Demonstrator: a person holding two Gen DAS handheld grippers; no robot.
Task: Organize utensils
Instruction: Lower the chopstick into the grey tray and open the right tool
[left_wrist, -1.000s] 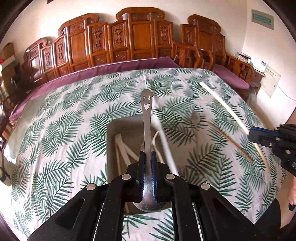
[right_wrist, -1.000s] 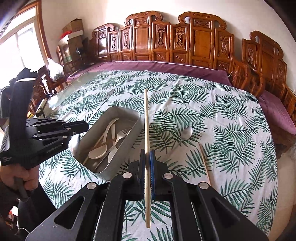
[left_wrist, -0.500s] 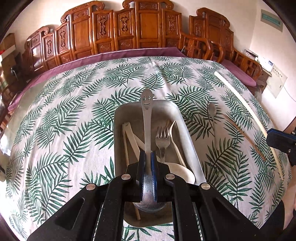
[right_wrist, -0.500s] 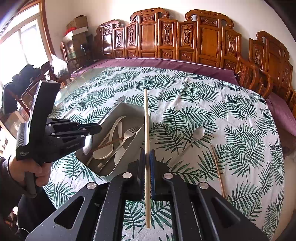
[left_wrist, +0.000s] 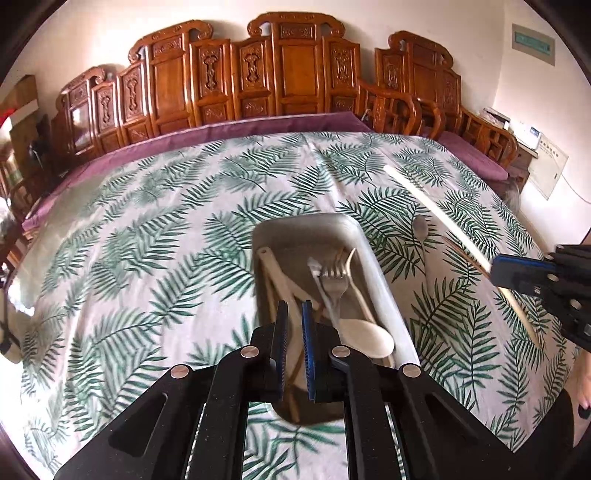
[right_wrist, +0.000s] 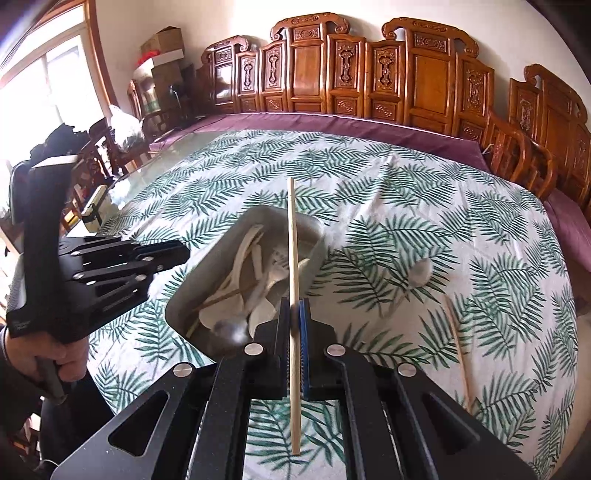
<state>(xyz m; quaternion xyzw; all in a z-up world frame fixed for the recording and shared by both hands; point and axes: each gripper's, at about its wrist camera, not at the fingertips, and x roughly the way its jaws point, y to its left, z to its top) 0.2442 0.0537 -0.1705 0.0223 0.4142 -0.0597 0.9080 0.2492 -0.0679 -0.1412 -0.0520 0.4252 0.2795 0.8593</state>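
a: left wrist view, near first: the left gripper (left_wrist: 293, 314) shows a narrow gap with nothing in it, over the tray (left_wrist: 384, 291) already holding a fork (left_wrist: 334, 282) and spoons.

b: the right gripper (right_wrist: 294, 312) is clamped on a chopstick (right_wrist: 293, 236). farther out on the tablecloth (right_wrist: 424, 184), a spoon (right_wrist: 419, 273) and another chopstick (right_wrist: 458, 347) remain.

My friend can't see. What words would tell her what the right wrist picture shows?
The right gripper pinches a long wooden chopstick over a metal tray that holds pale spoons and a fork. The tray sits on a leaf-print tablecloth, where a spoon and another chopstick lie loose. The left gripper, in a hand, hovers beside the tray.
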